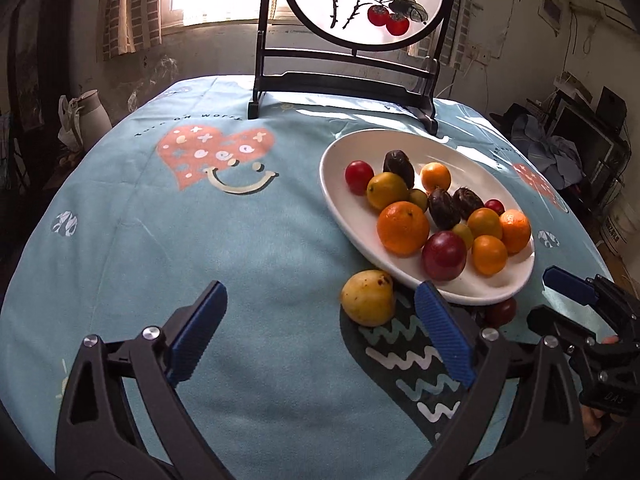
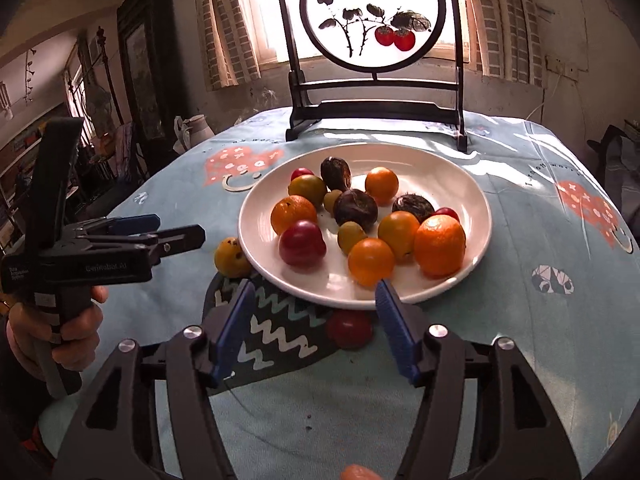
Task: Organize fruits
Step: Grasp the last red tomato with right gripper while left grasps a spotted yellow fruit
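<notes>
Hiding under the plate (image 2: pixel 472 216) rim, a red fruit (image 2: pixel 349 329).

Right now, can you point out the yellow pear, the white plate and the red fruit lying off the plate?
yellow pear (image 1: pixel 368 298), left wrist view, middle of its body.
white plate (image 2: pixel 456 178), right wrist view, bare far rim.
red fruit (image 2: pixel 349 329), right wrist view, its centre.

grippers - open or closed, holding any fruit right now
Left gripper: open, holding nothing.
Right gripper: open, holding nothing; a red fruit lies on the cloth between its fingers.
</notes>
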`<state>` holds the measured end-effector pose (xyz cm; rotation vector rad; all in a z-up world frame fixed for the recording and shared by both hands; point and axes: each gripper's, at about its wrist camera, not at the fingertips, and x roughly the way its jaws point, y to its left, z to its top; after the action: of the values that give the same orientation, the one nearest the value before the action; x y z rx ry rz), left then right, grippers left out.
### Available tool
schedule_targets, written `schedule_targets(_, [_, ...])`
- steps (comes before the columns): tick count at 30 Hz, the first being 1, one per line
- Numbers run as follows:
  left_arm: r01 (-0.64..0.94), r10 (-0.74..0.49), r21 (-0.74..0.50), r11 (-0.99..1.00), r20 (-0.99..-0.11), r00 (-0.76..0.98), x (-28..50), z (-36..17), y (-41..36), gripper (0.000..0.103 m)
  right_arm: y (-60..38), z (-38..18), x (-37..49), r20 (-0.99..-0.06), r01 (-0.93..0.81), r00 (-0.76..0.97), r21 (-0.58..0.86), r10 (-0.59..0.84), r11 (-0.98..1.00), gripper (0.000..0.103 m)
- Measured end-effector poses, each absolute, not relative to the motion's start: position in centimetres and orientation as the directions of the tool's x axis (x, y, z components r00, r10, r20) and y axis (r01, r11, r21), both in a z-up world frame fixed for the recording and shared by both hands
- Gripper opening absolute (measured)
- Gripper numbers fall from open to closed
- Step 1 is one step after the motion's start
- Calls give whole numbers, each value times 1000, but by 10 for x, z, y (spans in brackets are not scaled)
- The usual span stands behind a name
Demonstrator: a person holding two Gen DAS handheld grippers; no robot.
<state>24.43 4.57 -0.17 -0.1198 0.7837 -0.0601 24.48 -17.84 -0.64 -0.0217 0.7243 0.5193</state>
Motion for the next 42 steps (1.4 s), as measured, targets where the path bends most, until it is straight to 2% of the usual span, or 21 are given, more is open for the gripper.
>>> schedule_targets(4, [-10,-105,-158,987,-701,706,242,0,53,97,-185,-22,252,-693,-433,549,242,467,868,64])
schedule_targets(15, [20,-104,-128,992,-703,703,238,2,44,97,-179,-38,263,-739,-418,562,135,373,898,64])
schedule_targets(18, [23,-98,-116,993,-700,708,237,3,42,97,-174,-40,268,-745,-424,566,105,354,900,56])
schedule_targets(23, [15,-95,-119,993,-706,702,238,2,44,97,-169,-44,275,-764,-428,550,89,337,900,49])
schedule_targets(27, [-2,-99,-141,990,-701,706,238,3,49,97,-168,-44,273,-767,-428,559,56,314,902,31])
schedule_targets(30, [3,-97,-135,991,-697,710,237,2,47,97,-168,-40,266,-761,-442,570,33,309,896,30])
schedule_targets(34, [76,-98,-62,995,-688,719,233,-1,29,96,-175,-28,258,-732,-459,564,106,382,882,31])
schedule_targets(36, [109,-89,-13,994,-680,728,231,-4,19,85,-176,-23,253,-719,-462,580,97,383,882,31])
schedule_targets(39, [170,-128,-11,985,-705,697,235,-13,9,68,-179,-20,251,-713,-459,582,107,390,882,31])
schedule_targets(42, [176,-124,-3,984,-721,682,240,-20,7,62,-180,-19,252,-712,-453,586,108,387,885,31])
